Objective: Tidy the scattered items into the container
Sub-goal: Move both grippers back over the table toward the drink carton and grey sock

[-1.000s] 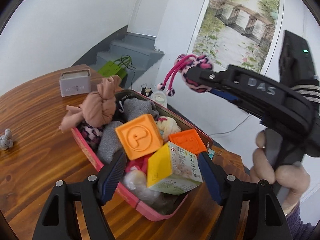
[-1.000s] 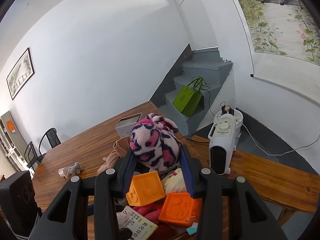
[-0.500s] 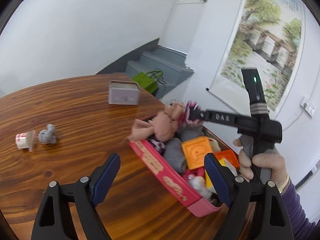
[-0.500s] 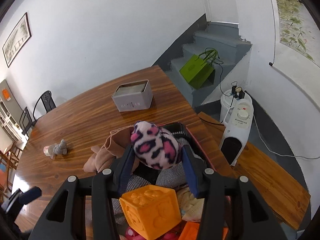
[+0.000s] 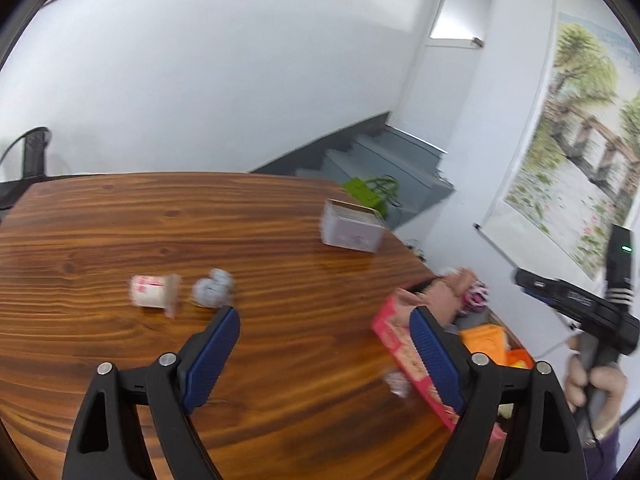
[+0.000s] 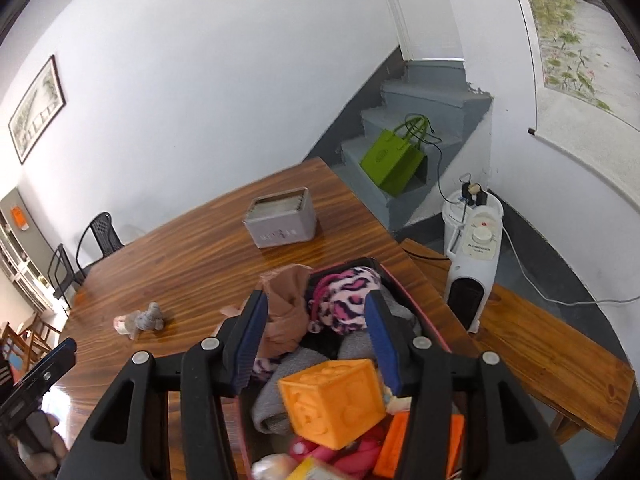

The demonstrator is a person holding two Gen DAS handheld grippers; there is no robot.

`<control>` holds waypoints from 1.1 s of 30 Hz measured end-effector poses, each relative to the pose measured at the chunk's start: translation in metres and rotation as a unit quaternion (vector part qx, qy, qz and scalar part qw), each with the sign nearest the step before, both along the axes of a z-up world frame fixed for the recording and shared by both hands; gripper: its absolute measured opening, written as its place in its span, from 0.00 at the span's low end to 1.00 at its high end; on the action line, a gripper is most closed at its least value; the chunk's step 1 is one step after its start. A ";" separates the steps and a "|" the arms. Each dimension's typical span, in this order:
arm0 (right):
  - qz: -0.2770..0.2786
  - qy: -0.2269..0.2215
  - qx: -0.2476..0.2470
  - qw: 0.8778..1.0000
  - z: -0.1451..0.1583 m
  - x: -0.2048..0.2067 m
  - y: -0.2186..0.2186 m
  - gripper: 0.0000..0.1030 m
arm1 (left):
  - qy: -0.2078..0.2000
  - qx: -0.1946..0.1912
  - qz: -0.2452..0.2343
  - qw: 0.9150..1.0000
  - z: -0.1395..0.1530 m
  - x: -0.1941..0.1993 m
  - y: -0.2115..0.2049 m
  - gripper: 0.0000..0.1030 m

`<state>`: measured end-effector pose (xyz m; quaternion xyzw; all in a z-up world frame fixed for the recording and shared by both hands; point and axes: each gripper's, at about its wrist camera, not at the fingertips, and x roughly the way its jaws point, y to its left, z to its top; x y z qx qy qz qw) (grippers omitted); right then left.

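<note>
A fuzzy pink leopard-print plush (image 6: 345,298) now lies in the pink container (image 6: 404,286), released by the right gripper (image 6: 316,344), whose ribbed blue jaws are opening around nothing. The left gripper (image 5: 326,354), jaws also opening empty, has swung left of the container over glossy wood table (image 5: 160,232) toward a grey knit bundle (image 5: 212,289) and paper-wrapped roll (image 5: 152,290).

The left claw (image 5: 324,354) is opening, empty, above the wooden table (image 5: 160,216).

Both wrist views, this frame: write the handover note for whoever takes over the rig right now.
Left gripper: jaws opening, nothing between them, over bare table.
Right gripper: jaws opening above the pink tin; the leopard-print plush lies in the tin, pads clear of it.
Done: plush, beige cloth, orange block and other items are in the tin.
Left: the small white cup and grey crumpled item remain on the table.
</note>
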<state>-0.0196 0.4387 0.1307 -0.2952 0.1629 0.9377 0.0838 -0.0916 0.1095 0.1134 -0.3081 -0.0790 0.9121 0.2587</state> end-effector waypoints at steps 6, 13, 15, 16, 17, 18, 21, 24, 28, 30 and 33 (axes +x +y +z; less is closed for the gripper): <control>0.045 0.043 0.016 0.998 0.019 0.006 -0.052 0.69 | -0.011 0.015 0.090 0.996 -0.009 -0.024 -0.069 0.98; 0.104 0.035 0.039 0.993 0.006 -0.026 -0.125 0.72 | -0.042 0.020 0.145 0.988 -0.032 -0.047 -0.122 0.98; 0.118 0.025 0.035 0.992 -0.005 -0.037 -0.142 0.72 | -0.050 0.013 0.150 0.987 -0.039 -0.053 -0.127 0.98; 0.123 0.020 0.031 0.992 -0.010 -0.041 -0.148 0.72 | -0.052 0.010 0.151 0.987 -0.042 -0.056 -0.127 0.98; 0.129 0.015 0.029 0.991 -0.016 -0.046 -0.155 0.72 | -0.055 0.007 0.152 0.987 -0.045 -0.059 -0.128 0.98; 0.134 0.009 0.028 0.991 -0.022 -0.053 -0.163 0.72 | -0.057 0.004 0.152 0.987 -0.047 -0.062 -0.129 0.98; 0.142 0.000 0.032 0.989 -0.035 -0.061 -0.180 0.72 | -0.059 -0.003 0.153 0.986 -0.054 -0.070 -0.129 0.98; 0.145 -0.006 0.045 0.988 -0.047 -0.068 -0.192 0.72 | -0.059 -0.010 0.155 0.986 -0.064 -0.082 -0.124 0.98; 0.149 -0.017 0.058 0.987 -0.060 -0.076 -0.200 0.72 | -0.060 -0.038 0.155 0.985 -0.076 -0.102 -0.112 0.98; 0.147 -0.024 0.060 0.987 -0.067 -0.079 -0.199 0.72 | -0.066 -0.058 0.152 0.985 -0.083 -0.113 -0.106 0.98; 0.141 -0.032 0.057 0.988 -0.073 -0.083 -0.196 0.72 | -0.074 -0.074 0.147 0.984 -0.090 -0.130 -0.099 0.98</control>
